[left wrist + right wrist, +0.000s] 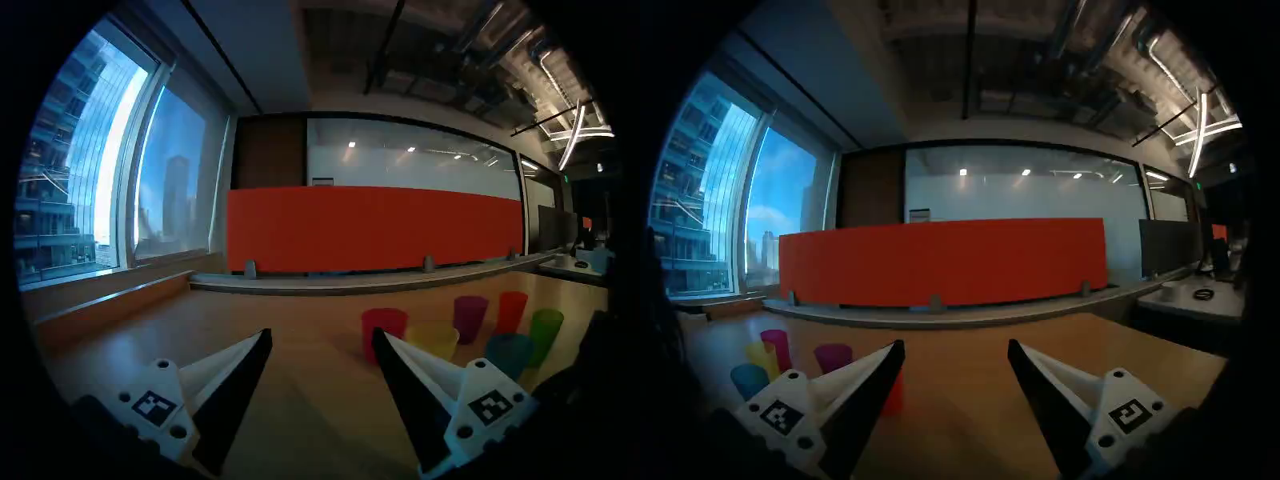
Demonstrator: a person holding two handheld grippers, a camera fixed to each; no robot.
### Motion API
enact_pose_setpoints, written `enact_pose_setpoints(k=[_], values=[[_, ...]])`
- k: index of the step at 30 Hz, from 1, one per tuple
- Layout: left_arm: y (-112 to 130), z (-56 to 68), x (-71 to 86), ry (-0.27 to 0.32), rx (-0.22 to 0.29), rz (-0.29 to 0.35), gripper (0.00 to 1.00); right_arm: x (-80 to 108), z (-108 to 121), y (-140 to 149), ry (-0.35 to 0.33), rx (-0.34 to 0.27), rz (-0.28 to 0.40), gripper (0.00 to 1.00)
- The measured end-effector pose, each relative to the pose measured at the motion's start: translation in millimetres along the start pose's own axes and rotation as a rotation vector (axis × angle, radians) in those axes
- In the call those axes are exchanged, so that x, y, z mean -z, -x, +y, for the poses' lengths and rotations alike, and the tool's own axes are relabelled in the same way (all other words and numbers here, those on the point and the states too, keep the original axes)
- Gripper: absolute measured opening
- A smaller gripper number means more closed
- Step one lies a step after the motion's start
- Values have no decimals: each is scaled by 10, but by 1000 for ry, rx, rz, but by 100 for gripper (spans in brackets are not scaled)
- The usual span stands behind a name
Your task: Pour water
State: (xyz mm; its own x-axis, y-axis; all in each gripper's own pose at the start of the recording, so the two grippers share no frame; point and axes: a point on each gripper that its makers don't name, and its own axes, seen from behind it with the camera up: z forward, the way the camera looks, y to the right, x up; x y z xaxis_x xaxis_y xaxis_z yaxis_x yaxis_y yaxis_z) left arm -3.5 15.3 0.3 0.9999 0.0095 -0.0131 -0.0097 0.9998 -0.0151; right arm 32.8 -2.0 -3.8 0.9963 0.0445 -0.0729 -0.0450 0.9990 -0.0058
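A pale wooden desk (312, 360) runs back to a long orange partition (376, 228) that stands along its curved far edge. Behind the partition is a wide white glazed wall (408, 164) with small ceiling lamps mirrored in it, and beside that a dark brown wall panel (268, 152). Tall windows (80, 176) on the left let in bright daylight and look out on blue sky and high-rise towers (174, 192). The ceiling (448, 56) is dark and open, with bare ducts and crossed strip lights (580, 132). At the right, a dark monitor (1168, 248) stands by a white side desk (1192, 300).
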Motion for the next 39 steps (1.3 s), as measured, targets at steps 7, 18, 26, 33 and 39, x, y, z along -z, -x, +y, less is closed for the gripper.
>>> enact_pose_setpoints(k=[7,18,26,33,39], values=[[-2,-3,5,0,0,0,92,-11,17,114,-8,18,-15,100],[-3,-7,-1,0,0,0,93,-33,63,218,-8,19,-32,100],[-3,-9,0,0,0,0,93,-33,65,292,-9,25,-50,100],[-6,-5,2,0,0,0,92,-40,62,327,-9,36,-64,100],[-5,-5,2,0,0,0,93,-38,58,334,-4,44,-70,100]])
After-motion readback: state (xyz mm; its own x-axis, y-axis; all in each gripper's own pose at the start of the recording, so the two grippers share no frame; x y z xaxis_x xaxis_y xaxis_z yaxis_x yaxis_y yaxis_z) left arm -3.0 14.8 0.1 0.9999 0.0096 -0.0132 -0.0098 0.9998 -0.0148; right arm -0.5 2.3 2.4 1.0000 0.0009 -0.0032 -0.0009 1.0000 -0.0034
